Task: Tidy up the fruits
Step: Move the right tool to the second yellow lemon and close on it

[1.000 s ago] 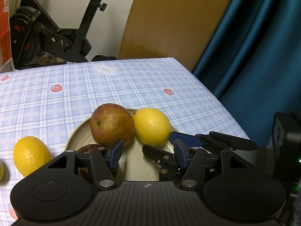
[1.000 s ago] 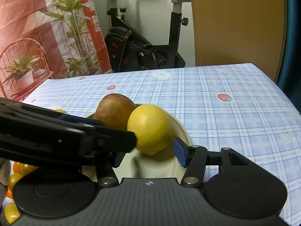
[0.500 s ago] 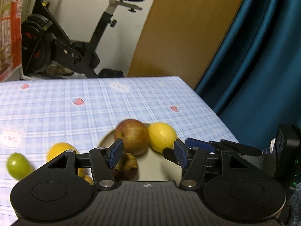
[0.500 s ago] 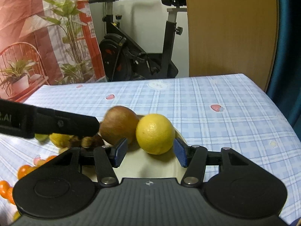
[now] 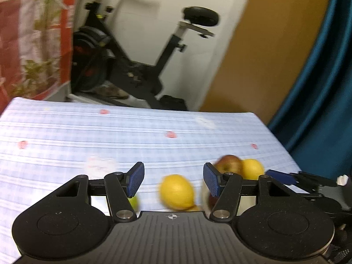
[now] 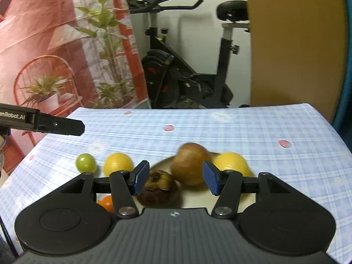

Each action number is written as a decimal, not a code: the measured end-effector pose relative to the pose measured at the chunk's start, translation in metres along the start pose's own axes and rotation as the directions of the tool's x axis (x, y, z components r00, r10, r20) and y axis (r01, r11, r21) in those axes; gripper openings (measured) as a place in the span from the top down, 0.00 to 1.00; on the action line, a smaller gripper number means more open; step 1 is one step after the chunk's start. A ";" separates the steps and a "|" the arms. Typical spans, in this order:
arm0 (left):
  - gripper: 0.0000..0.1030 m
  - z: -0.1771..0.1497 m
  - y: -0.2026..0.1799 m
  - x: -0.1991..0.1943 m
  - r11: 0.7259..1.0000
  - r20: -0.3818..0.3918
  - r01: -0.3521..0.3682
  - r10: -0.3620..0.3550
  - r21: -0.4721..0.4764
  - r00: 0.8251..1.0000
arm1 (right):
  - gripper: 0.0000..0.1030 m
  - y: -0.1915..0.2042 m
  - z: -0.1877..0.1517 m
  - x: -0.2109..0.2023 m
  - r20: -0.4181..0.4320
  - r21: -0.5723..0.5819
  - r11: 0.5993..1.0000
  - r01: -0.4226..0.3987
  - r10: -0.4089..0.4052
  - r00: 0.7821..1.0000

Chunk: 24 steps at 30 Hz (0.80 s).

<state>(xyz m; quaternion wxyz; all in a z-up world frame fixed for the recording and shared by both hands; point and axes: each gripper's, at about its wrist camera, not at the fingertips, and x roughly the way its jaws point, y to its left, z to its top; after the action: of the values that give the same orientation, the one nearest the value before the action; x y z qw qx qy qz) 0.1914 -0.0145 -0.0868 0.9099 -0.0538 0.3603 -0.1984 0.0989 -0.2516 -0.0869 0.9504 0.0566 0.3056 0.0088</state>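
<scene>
On the plate (image 6: 199, 198) sit an apple (image 6: 191, 164), a lemon (image 6: 231, 164) and a dark fruit (image 6: 159, 188); left of it, a second lemon (image 6: 118, 164) and lime (image 6: 85, 162) wait. Left gripper (image 5: 173, 180) and right gripper (image 6: 175, 179) spread, empty.

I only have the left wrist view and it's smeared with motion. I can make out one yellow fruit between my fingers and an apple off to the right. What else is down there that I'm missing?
Observer: In the right wrist view a dark, shrivelled fruit lies on the plate, in front of the apple.
Operator: Anything loose on the cloth besides that yellow one?
Observer: Yes, a small green fruit sits on the tablecloth just left of the yellow fruit, off the plate.
Operator: Any more near me?
Observer: An orange fruit peeks out behind the right gripper, whose jaws stand open and hold nothing.
</scene>
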 end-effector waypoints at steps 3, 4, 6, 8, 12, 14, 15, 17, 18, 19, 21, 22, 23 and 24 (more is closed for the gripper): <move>0.40 0.002 0.020 -0.008 0.999 0.002 -0.031 0.031 -0.013 1.000 | 0.44 0.013 0.002 0.005 -0.003 -0.022 0.999 -0.027 0.027 1.000; 0.40 0.003 0.026 -0.010 0.999 0.003 -0.039 0.039 -0.017 0.999 | 0.44 0.018 0.003 0.007 -0.007 -0.032 0.999 -0.037 0.037 0.999; 0.40 0.004 0.036 -0.014 0.999 0.004 -0.047 0.047 -0.026 0.999 | 0.44 0.028 0.005 0.014 -0.018 -0.054 0.997 -0.055 0.054 0.998; 0.40 0.004 0.043 -0.015 0.998 0.003 -0.048 0.048 -0.038 0.999 | 0.44 0.035 0.007 0.021 -0.031 -0.073 0.995 -0.068 0.066 0.997; 0.40 0.002 0.051 -0.010 0.998 -0.007 -0.035 0.035 -0.051 0.999 | 0.44 0.049 0.008 0.035 -0.059 -0.111 0.989 -0.096 0.090 0.994; 0.40 -0.001 0.050 -0.005 0.998 -0.013 -0.022 0.021 -0.053 1.000 | 0.44 0.056 0.008 0.042 -0.076 -0.134 0.985 -0.109 0.099 0.992; 0.40 -0.002 0.050 -0.003 0.998 -0.016 -0.013 0.012 -0.054 1.000 | 0.44 0.058 0.008 0.046 -0.084 -0.144 0.983 -0.115 0.104 0.991; 0.40 -0.004 0.047 0.005 0.998 -0.024 0.005 -0.007 -0.055 1.000 | 0.44 0.063 0.007 0.055 -0.101 -0.165 0.978 -0.127 0.111 0.989; 0.40 -0.005 0.046 0.009 0.998 -0.027 0.013 -0.015 -0.058 1.000 | 0.44 0.065 0.008 0.058 -0.110 -0.174 0.976 -0.131 0.113 0.987; 0.40 -0.005 0.045 0.014 0.998 -0.032 0.023 -0.025 -0.061 0.999 | 0.44 0.067 0.008 0.062 -0.117 -0.180 0.974 -0.137 0.117 0.986; 0.40 -0.006 0.041 0.023 0.997 -0.043 0.041 -0.043 -0.062 0.998 | 0.44 0.070 0.007 0.068 -0.129 -0.194 0.970 -0.147 0.123 0.984; 0.40 -0.007 0.039 0.027 0.997 -0.048 0.047 -0.050 -0.058 0.998 | 0.44 0.071 0.008 0.072 -0.135 -0.202 0.968 -0.148 0.122 0.983; 0.40 -0.007 0.037 0.031 0.997 -0.053 0.053 -0.056 -0.054 0.997 | 0.44 0.073 0.009 0.076 -0.142 -0.207 0.967 -0.151 0.123 0.982; 0.40 -0.007 0.034 0.035 0.997 -0.059 0.059 -0.062 -0.050 0.996 | 0.44 0.073 0.008 0.080 -0.154 -0.210 0.965 -0.159 0.128 0.980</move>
<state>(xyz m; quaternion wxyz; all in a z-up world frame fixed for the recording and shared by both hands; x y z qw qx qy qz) 0.2205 0.0034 -0.1227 0.8906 -0.0806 0.3907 -0.2186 0.1701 -0.1755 -0.1181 0.9241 -0.0283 0.3632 0.1157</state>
